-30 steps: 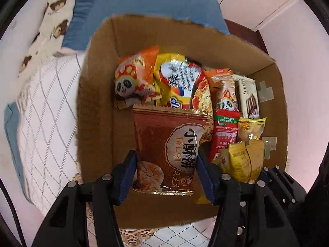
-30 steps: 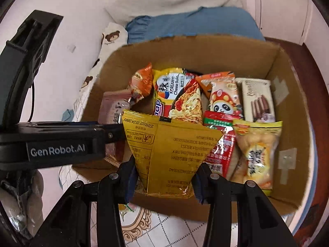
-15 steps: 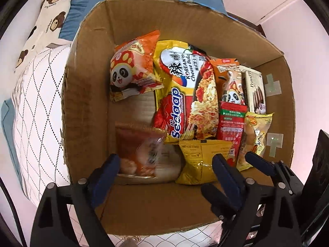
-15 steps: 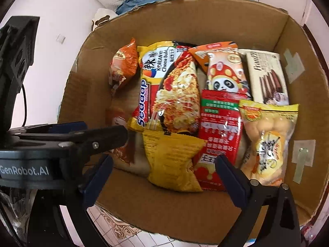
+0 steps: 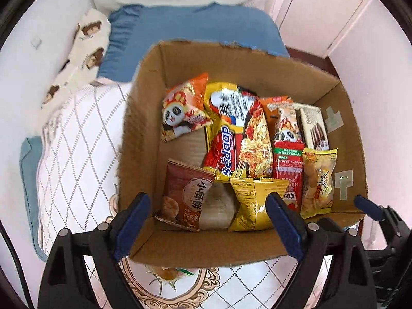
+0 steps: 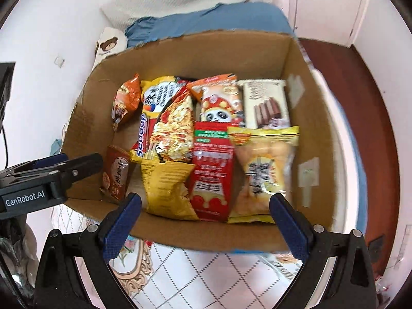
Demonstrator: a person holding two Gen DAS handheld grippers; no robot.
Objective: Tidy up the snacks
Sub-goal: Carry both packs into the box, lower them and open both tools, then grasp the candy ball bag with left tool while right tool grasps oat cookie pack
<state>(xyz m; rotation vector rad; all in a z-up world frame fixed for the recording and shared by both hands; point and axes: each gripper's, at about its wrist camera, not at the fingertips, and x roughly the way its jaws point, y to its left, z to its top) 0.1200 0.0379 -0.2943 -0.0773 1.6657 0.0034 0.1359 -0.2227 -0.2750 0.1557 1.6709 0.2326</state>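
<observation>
The cardboard box (image 5: 257, 244) sits right under both my grippers, open-topped w/ torn rim, packed w/ snacks lying flat. Nearest my left gripper (image 5: 208, 221), just past the near wall btwn its jaws, lies the brown biscuit pack (image 5: 185, 195), crinkly foil w/ a clear window; touching it on the right is the yellow chip bag (image 5: 255, 200), puffy and creased. Beyond those: a big noodle packet (image 5: 237, 134), an orange panda bag (image 5: 182, 110) at far left, a second panda pack (image 5: 285, 123), a red sachet (image 5: 287, 167), a pale puff bag (image 5: 318, 180) and a flat cream wafer box (image 5: 312, 123) at far right. My left jaws stand wide apart, nothing in them, pointing straight down over the box's near edge. My right gripper (image 6: 206, 226) is the same: jaws spread wide, empty, tilted steeply down, w/ the yellow bag, red sachet and puff bag just ahead btwn its blue pads (image 6: 121, 226). The box rests on a white quilted bedspread (image 5: 77, 154); a blue pillow (image 5: 195, 33) lies beyond the far wall.
</observation>
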